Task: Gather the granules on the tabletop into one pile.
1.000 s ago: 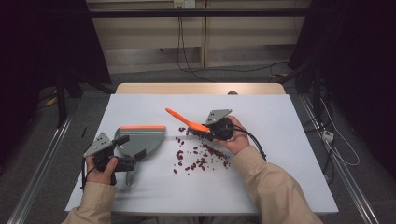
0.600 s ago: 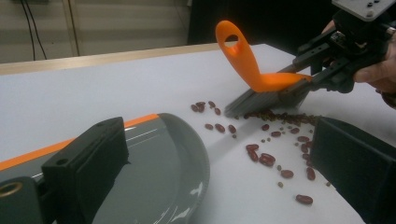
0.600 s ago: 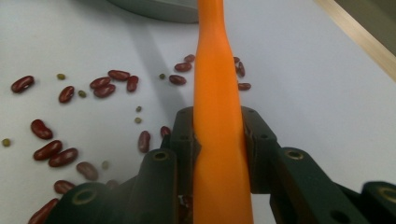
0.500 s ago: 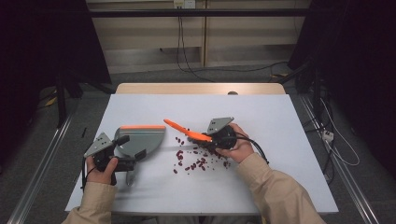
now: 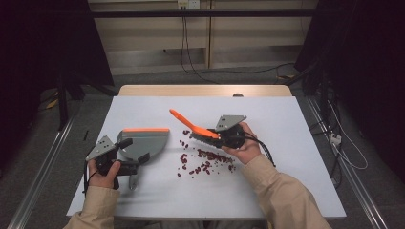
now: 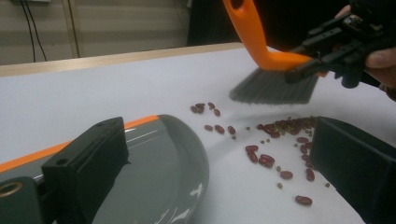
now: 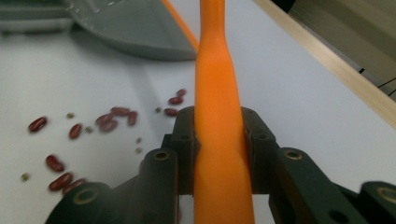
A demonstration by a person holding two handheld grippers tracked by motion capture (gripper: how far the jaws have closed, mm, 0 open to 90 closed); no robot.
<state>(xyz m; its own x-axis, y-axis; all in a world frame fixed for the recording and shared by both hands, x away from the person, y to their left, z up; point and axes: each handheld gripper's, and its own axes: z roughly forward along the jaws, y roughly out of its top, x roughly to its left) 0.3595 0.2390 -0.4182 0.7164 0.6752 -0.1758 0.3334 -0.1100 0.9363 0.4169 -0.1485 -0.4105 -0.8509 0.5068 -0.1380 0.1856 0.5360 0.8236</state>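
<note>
My right gripper (image 5: pixel 214 136) is shut on the handle of an orange brush (image 5: pixel 191 125); its two pads clamp the orange handle (image 7: pixel 217 116) from both sides. The dark bristles (image 6: pixel 273 86) hang just above the white table, over the far side of a scatter of red beans (image 5: pixel 205 160). A grey dustpan (image 5: pixel 143 140) with an orange lip lies flat to the left of the beans. My left gripper (image 5: pixel 126 155) sits at the pan's rear. Its jaws stand wide apart, one over the grey pan (image 6: pixel 154 177), the other off its edge above the beans (image 6: pixel 280 135).
The white table (image 5: pixel 286 124) has a wooden strip along its far edge. Beyond it are a floor with cables and dark curtains on both sides. A person's sleeved forearms come in from the near edge.
The right hand has shifted the brush a little: it dipped toward the beans, then rose again. The left hand and the dustpan have kept still.
</note>
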